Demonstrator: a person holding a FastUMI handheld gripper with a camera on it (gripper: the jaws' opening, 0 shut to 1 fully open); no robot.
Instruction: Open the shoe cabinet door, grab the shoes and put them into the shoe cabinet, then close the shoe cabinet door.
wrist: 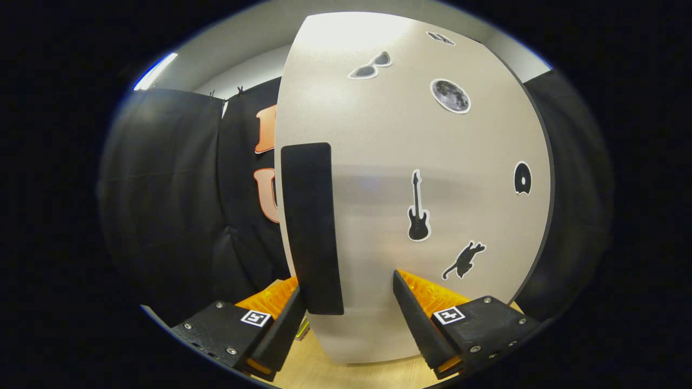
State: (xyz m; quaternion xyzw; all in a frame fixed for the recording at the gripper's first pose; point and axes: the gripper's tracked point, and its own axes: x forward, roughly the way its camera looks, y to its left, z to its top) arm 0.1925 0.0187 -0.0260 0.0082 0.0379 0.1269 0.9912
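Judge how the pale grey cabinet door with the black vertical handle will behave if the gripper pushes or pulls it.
The pale grey cabinet door looks like a flat, rigid panel, so it should swing rather than flex. Its black vertical handle sits near one edge, just ahead of the open gripper, probably giving good leverage. The smooth face may let fingers slide.

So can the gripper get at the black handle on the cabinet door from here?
Probably yes. The gripper is open, and the black handle on the cabinet door stands just ahead of the fingers, toward one side, with nothing in the way.
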